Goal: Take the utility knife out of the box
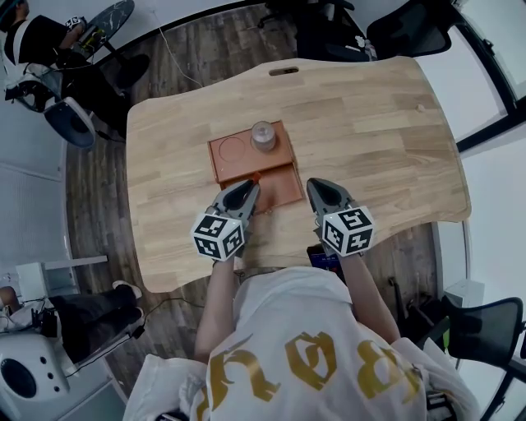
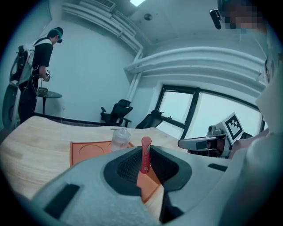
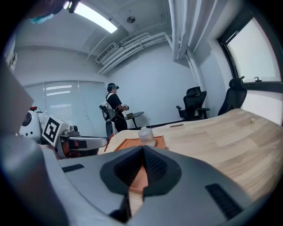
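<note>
A slim red utility knife stands upright between the jaws of my left gripper, which is shut on it. In the head view only its orange-red tip shows, at the left gripper's tips, over the near edge of the flat orange box. My right gripper hovers beside the box's right near corner; its jaws meet with nothing between them. A small clear bottle stands on the box's far part.
The box lies mid-table on a light wooden table. Black office chairs stand beyond the far edge. Another person stands by a small round table at far left.
</note>
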`<state>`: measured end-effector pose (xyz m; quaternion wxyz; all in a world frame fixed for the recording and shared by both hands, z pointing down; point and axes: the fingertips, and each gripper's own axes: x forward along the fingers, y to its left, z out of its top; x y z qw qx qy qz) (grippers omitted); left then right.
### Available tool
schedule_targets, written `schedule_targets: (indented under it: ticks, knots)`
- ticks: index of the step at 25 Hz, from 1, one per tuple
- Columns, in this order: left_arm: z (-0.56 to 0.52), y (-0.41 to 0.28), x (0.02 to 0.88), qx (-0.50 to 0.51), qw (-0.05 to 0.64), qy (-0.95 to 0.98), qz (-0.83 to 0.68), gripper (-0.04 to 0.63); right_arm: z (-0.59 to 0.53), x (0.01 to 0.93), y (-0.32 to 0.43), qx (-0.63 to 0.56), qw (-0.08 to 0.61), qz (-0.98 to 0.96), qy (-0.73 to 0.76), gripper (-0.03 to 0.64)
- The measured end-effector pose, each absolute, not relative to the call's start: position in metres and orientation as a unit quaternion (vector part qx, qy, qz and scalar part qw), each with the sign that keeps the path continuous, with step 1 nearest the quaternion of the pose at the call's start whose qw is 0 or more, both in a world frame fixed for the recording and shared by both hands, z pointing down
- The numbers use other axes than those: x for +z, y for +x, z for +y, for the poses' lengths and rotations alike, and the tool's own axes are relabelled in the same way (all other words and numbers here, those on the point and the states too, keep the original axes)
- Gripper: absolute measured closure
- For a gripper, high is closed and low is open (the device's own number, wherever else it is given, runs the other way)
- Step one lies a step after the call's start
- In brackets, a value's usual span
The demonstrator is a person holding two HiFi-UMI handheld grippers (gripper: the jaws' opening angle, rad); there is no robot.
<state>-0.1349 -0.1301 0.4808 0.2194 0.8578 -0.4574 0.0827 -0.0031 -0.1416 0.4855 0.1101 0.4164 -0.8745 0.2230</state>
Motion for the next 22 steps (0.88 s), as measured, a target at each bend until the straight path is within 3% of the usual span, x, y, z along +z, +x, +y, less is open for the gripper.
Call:
schedule_targets:
  ticks: [7,22]
  knots:
    - [-0.114,-0.143,0.446,0.045,0.171,0.863,-0.474,0.537,-0.129,0.465,-0.009,0.195,0.094,-0.878,0.428,0.606]
    - [-0.086,-0.161,0.432,0.026,0.148,0.856,-0.496,0.537,-0.113,0.445,-0.017,0.171,0.080,-0.882,0.431,0.606]
